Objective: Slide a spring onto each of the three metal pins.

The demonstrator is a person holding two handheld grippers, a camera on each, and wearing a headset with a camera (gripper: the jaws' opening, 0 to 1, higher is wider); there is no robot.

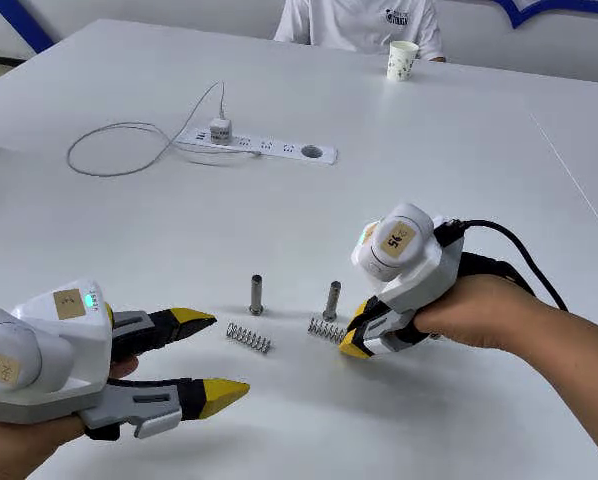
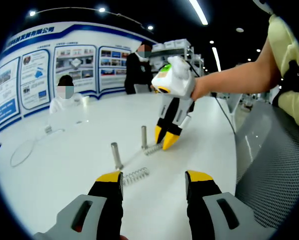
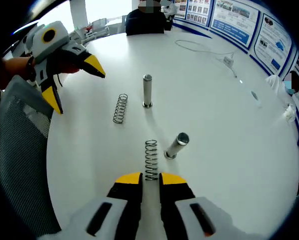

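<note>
The right gripper (image 1: 354,345) jaws are nearly closed about a spring (image 1: 326,328) end (whether clamped cannot be told), at six o'clock of a pin (image 1: 332,299). The left gripper (image 1: 229,352) jaws are held apart. The paper cup (image 1: 402,60) contents are hidden.

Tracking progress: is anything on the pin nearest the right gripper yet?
Nothing: the pin is bare to its top. A spring lies beside it on the table, its near end hidden between the tips of the right gripper.

Bright, even overhead light; frames sharp.
Strip lights (image 2: 199,11) glare upper centre; soft shadows on white table (image 1: 279,230); fisheye bending at edges.
</note>
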